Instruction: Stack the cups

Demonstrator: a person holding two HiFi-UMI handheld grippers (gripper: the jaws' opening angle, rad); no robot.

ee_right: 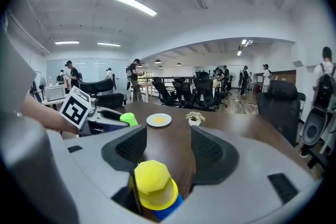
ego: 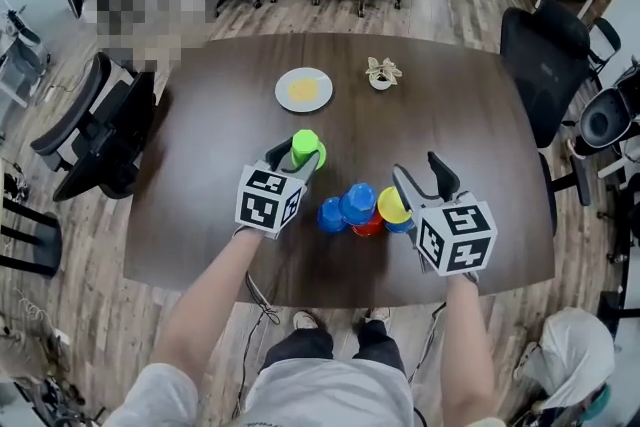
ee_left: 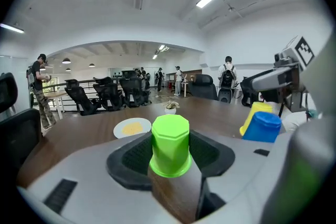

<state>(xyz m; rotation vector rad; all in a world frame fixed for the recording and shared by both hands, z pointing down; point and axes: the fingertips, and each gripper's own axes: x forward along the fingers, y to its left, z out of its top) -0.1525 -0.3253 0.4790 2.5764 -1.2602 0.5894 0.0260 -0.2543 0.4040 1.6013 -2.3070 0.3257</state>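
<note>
An upside-down green cup (ego: 305, 149) stands on the dark table (ego: 220, 125), and my left gripper (ego: 300, 155) is shut on it. In the left gripper view both pads touch the sides of the green cup (ee_left: 170, 144). To its right is a cluster of upside-down cups: two blue cups (ego: 345, 208), a red cup (ego: 368, 228) and a yellow cup (ego: 392, 205) sitting on a blue one. My right gripper (ego: 420, 178) hovers open just right of the cluster. The yellow cup (ee_right: 152, 183) lies low by the base of its left jaw, clear of the pads.
A white plate (ego: 304, 89) with a yellow centre and a small potted plant (ego: 381, 73) sit at the far side of the table. Office chairs (ego: 100, 130) stand around the table, one (ego: 545, 65) at the right. The table's near edge lies just below the cups.
</note>
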